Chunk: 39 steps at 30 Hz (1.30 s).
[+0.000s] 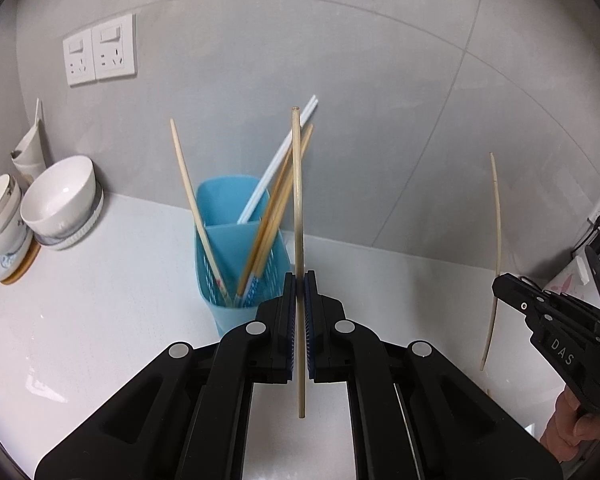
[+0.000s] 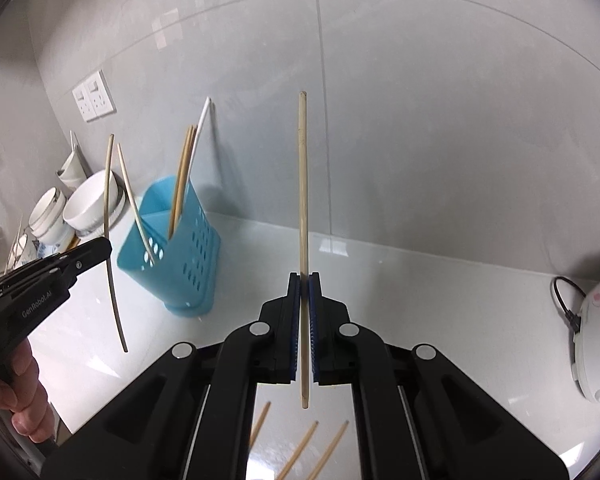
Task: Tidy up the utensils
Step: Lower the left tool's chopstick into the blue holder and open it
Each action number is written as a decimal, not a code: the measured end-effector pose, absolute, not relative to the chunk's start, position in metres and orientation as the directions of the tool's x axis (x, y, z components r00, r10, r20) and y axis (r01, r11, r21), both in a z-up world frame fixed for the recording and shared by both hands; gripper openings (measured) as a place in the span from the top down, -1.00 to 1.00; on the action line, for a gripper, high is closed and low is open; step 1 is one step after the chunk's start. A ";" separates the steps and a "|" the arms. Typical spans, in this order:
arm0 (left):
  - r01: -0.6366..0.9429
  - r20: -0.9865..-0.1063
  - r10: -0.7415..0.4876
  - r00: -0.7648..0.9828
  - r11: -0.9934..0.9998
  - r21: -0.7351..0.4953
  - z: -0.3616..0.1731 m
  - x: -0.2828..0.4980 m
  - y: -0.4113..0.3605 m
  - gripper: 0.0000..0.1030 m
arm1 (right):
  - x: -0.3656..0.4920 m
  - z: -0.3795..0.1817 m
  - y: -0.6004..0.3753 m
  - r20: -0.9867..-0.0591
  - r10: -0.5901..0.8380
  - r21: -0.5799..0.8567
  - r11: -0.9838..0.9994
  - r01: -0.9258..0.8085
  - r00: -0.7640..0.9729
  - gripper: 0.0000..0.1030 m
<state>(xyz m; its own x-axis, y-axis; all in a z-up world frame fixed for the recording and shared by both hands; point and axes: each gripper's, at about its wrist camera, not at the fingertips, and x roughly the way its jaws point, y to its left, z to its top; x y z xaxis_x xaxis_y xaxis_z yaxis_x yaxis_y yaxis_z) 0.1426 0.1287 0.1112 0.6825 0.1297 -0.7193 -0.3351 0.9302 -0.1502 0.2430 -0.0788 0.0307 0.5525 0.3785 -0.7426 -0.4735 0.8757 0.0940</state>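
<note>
- Grey wall tiles [image 1: 340, 60] and a white counter [image 1: 80, 320] are seen, with white bowls [image 1: 60, 196] stacked at the left.
- One bamboo chopstick [image 1: 298, 220] is clamped upright by the closed left gripper [image 1: 299, 280].
- A second bamboo chopstick [image 2: 303, 200] is pinched the same way by the right gripper [image 2: 304, 280].
- Both are held above the counter, near a blue utensil holder [image 1: 236, 240] already containing chopsticks.
- Loose chopsticks [image 2: 300, 448] are seen lying on the counter below.

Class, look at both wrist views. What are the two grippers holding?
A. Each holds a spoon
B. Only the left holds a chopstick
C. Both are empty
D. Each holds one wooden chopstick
D: the left gripper and the right gripper each have their jaws shut on one upright wooden chopstick.
</note>
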 end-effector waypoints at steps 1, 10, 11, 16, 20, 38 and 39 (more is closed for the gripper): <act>-0.338 -0.713 0.137 0.687 0.930 -0.147 0.114 0.144 0.130 0.93 | 0.245 0.032 -0.077 -0.741 0.382 0.098 0.875 -0.474 0.552 0.93; -0.342 -0.628 0.183 0.756 0.929 -0.141 0.137 0.154 0.147 0.93 | 0.255 0.047 -0.053 -0.700 0.440 0.126 0.851 -0.509 0.563 0.93; -0.341 -0.612 0.188 0.768 0.929 -0.142 0.139 0.155 0.148 0.93 | 0.256 0.048 -0.051 -0.695 0.452 0.138 0.847 -0.513 0.560 0.93; -0.354 -0.537 0.222 0.814 0.922 -0.154 0.142 0.159 0.159 0.93 | 0.256 0.050 -0.041 -0.678 0.481 0.158 0.834 -0.529 0.556 0.93; -0.355 -0.499 0.242 0.832 0.924 -0.145 0.137 0.162 0.161 0.93 | 0.256 0.051 -0.035 -0.665 0.499 0.169 0.825 -0.539 0.555 0.93; -0.345 -0.483 0.246 0.840 0.930 -0.126 0.089 0.177 0.167 0.93 | 0.259 0.039 -0.023 -0.653 0.532 0.199 0.808 -0.555 0.539 0.93; -0.344 -0.486 0.245 0.839 0.931 -0.125 0.086 0.177 0.167 0.93 | 0.259 0.038 -0.021 -0.652 0.533 0.198 0.806 -0.558 0.538 0.93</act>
